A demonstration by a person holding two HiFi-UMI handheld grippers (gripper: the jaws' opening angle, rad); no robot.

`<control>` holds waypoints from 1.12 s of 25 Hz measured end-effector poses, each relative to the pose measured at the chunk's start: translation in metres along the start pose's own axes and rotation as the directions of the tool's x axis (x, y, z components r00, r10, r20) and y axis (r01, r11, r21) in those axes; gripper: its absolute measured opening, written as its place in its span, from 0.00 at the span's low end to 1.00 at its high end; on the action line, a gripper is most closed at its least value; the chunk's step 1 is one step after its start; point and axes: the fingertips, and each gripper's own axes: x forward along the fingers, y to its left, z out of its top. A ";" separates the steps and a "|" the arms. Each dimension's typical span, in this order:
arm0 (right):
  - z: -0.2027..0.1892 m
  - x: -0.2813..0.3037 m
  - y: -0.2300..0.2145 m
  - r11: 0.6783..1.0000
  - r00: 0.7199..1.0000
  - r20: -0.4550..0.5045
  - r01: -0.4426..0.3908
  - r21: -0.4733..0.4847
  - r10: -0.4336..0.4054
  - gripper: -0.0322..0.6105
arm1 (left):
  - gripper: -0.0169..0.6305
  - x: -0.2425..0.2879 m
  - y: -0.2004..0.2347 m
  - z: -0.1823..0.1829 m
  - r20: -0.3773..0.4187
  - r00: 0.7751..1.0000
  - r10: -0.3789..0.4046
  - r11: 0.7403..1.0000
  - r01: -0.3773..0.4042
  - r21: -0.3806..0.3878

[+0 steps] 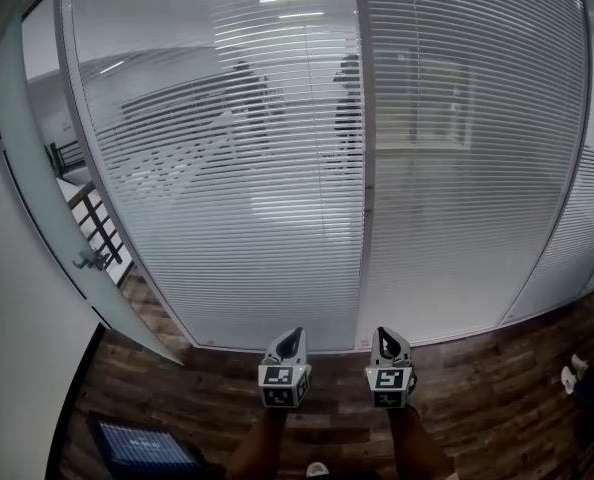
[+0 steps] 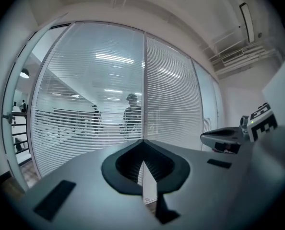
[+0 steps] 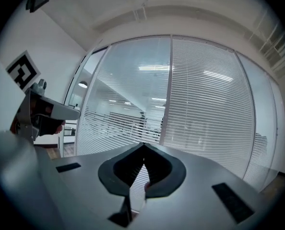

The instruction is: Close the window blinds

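White horizontal-slat window blinds [image 1: 227, 168] hang behind the glass partition, straight ahead of both tools. The left panel's slats are tilted enough that two figures show through; the right panel reads denser. Grey left gripper [image 1: 293, 336]: clenched, tips meeting, nothing held. Grey right gripper [image 1: 385, 334]: likewise clenched and empty. Both sit side by side, low above the dark wood-plank floor [image 1: 497, 378], clear of the blinds.

left claw [image 1: 293, 336]: apparently closed, empty | right claw [image 1: 387, 336]: closed, empty | both level
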 end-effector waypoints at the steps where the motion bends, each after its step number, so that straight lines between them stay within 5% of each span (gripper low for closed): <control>1: 0.006 0.004 0.003 1.000 1.000 -0.009 0.002 0.022 -0.002 0.05 | 0.02 0.004 0.006 0.000 0.000 1.000 0.002 1.000 -0.002 0.000; 11: 0.035 0.036 0.011 0.998 0.999 -0.003 0.033 0.045 -0.033 0.05 | 0.02 0.032 0.031 0.025 0.016 1.000 -0.018 1.000 0.018 0.025; 28: -0.016 0.105 -0.022 0.992 0.998 -0.064 0.032 0.123 -0.024 0.05 | 0.02 0.098 0.042 0.005 -0.007 1.000 -0.013 0.999 0.013 0.039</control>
